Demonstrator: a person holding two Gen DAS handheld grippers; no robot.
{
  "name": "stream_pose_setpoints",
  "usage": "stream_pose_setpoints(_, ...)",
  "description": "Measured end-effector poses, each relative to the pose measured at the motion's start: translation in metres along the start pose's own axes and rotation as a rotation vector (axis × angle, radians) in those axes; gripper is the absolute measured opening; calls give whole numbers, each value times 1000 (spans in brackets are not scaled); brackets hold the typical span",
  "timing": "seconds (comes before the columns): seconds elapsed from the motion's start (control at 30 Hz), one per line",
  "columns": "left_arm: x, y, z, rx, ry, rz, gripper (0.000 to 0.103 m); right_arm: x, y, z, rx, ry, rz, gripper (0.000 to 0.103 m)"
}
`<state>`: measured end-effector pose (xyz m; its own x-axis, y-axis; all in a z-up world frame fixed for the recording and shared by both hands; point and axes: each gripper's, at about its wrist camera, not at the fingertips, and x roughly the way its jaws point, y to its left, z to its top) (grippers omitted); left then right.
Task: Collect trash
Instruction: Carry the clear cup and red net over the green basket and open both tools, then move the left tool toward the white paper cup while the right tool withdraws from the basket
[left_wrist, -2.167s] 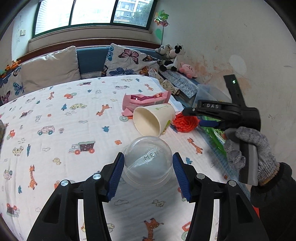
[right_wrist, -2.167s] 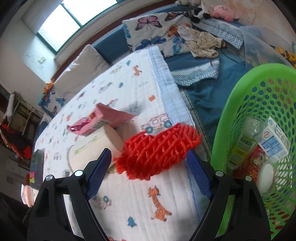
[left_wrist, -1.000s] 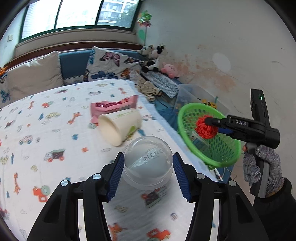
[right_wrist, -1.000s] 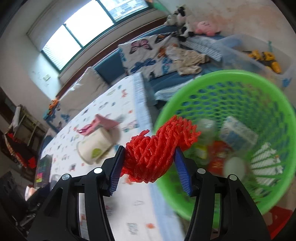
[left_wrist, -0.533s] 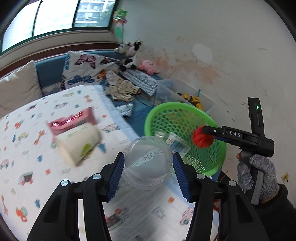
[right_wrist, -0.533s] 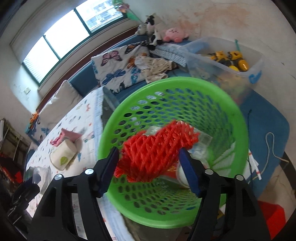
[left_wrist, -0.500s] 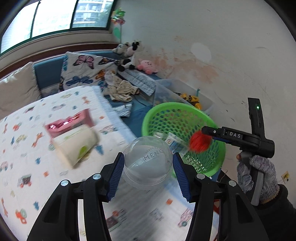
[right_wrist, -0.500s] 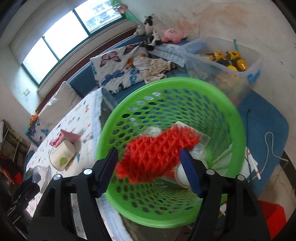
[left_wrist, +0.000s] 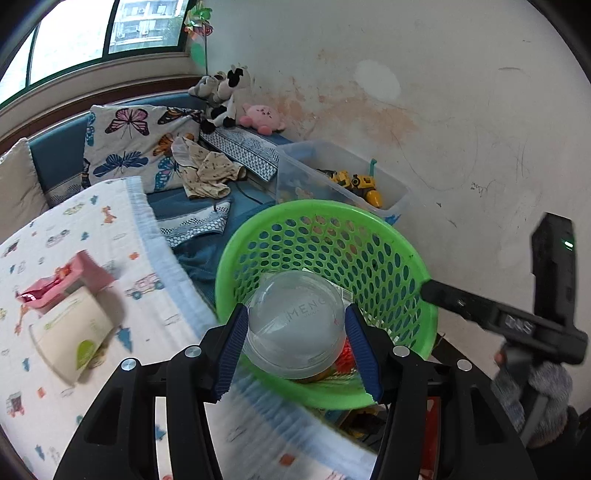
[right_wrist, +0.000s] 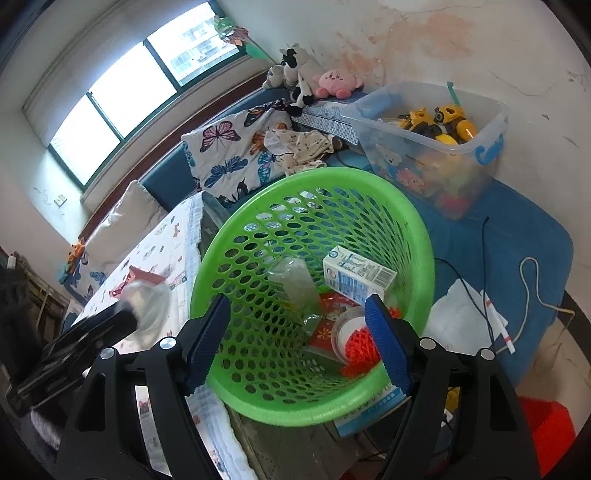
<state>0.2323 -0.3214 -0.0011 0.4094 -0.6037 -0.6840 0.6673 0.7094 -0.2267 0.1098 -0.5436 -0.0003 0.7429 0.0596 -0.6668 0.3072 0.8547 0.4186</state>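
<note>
I'm hanging my right claw (right_wrist: 297, 339), jaws just opening and empty, over the green perforated plastic basket (right_wrist: 417, 236) where the red foam net (right_wrist: 356, 350) is lying, while my left claw (left_wrist: 295, 347) is pinching the clear plastic dome lid (left_wrist: 295, 321) above it for dropping.

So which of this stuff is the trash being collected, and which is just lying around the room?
Part of the job:
green basket
red foam net
clear dome lid, held in left gripper
paper cup
pink box

Just lying about:
plush toys
toy bin
butterfly pillow
</note>
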Motion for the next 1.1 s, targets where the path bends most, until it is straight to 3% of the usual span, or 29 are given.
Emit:
stream_pose_setpoints(0.37,39,-1,-1,-27,61,-10,53,-11,-2,-10,5,-10,22,79)
stream_pose_setpoints(0.57,42,3,-1,-45,70,-33,63,-12,0,-13,5,-5,28,79)
stream_pose_setpoints(1.1,-24,53,-22,-28,-1,57,63,-6,27,-16,-31,14,71,80)
